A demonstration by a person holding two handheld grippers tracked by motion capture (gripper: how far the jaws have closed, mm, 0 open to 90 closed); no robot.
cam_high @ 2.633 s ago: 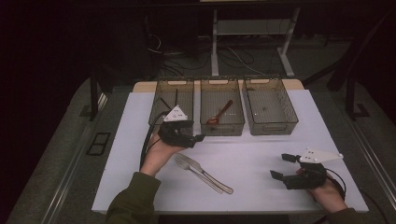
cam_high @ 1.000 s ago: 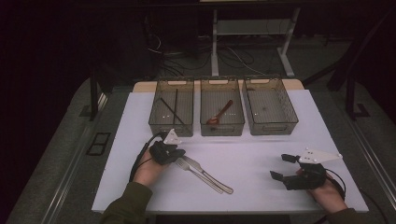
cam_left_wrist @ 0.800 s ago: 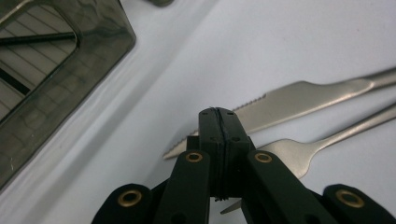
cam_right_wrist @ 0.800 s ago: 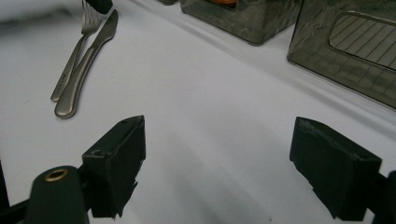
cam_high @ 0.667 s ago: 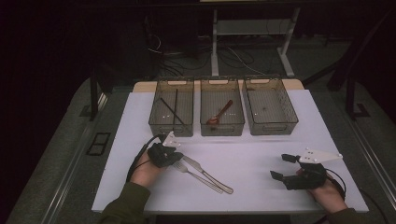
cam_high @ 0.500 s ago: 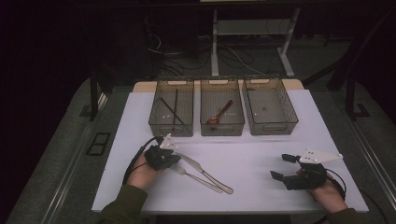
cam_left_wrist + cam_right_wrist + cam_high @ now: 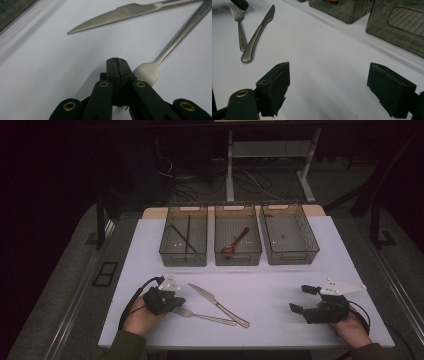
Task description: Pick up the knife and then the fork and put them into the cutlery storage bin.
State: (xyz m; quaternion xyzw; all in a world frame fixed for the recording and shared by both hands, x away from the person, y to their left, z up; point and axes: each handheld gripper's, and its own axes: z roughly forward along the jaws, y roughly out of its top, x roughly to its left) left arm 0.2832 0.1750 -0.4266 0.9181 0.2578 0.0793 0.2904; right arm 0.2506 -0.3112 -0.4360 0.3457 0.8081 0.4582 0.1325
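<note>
Fork (image 7: 202,315) lies flat on the white table (image 7: 280,285), front left, long axis nearly level across the table, tines toward the person's left, handle toward the right. Left gripper (image 7: 117,65), jaws clenched together and empty, sits at the tines. Knife (image 7: 218,304) lies diagonal, its handle end just beside the fork's. Right gripper (image 7: 329,92) rests well apart, jaws spread, empty.

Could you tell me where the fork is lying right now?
In the high view, the fork lies on the table's front left, its head at the shut left gripper, just in front of the knife.
</note>
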